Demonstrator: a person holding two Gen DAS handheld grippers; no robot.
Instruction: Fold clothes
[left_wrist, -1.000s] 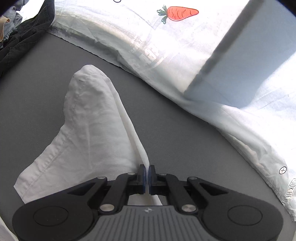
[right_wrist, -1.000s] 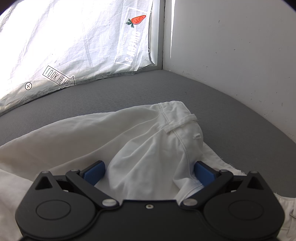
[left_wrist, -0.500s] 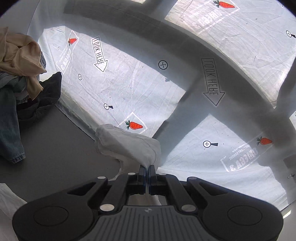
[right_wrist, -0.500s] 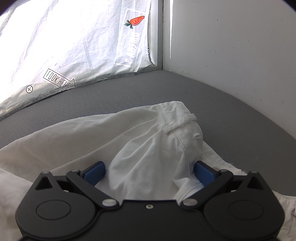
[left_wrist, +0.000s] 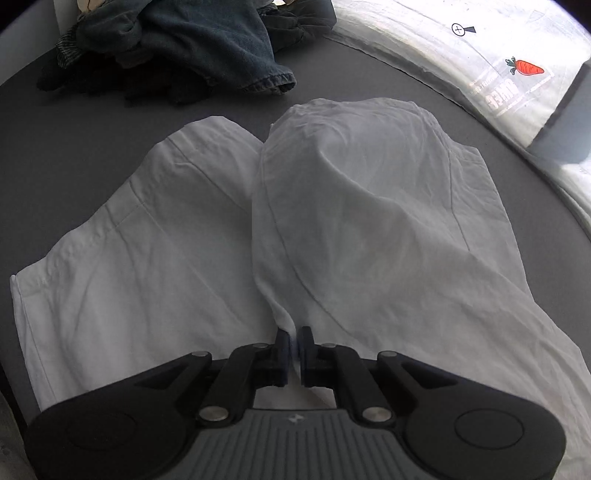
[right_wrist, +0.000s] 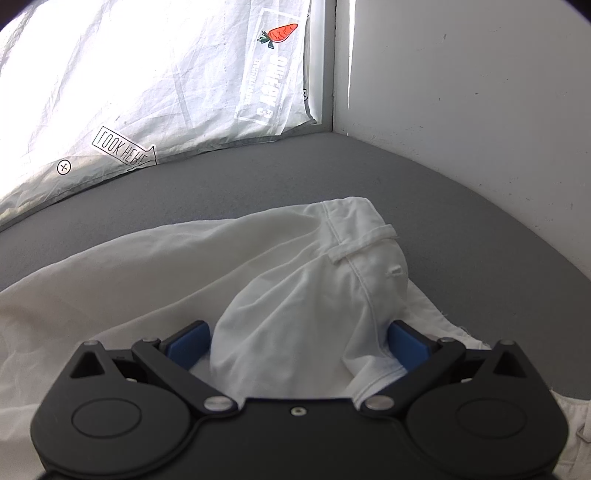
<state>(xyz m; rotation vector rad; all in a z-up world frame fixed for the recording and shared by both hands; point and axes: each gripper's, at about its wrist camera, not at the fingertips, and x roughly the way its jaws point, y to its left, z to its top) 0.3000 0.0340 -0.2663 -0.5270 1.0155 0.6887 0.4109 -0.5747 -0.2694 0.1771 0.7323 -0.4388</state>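
Through my left wrist camera, my left gripper has its jaws nearly together and just beginning to part, with a thin pinch of the white trousers between the pads. The cloth I brought over lies as a raised, puffy layer on the right, beside a flatter leg panel on the left, all on the grey table. A heap of dark clothes sits at the far edge, near the trousers but apart from them. My worry here is that the folded layer is ballooned, not flat, so once the cloth slips free it may slump sideways and leave the edges uneven; a fold of fabric could also snag on a pad as I back off and drag the layer with it. Through my right wrist camera, my right gripper stands wide, its blue pads on either side of a bunched hump at the waistband, which has a belt loop and buttonhole showing. I judge the pads are not squeezing it, so that end is only loosely steadied. If I pull with the left, the waist could shift on the table towards the white wall or the printed plastic sheet.
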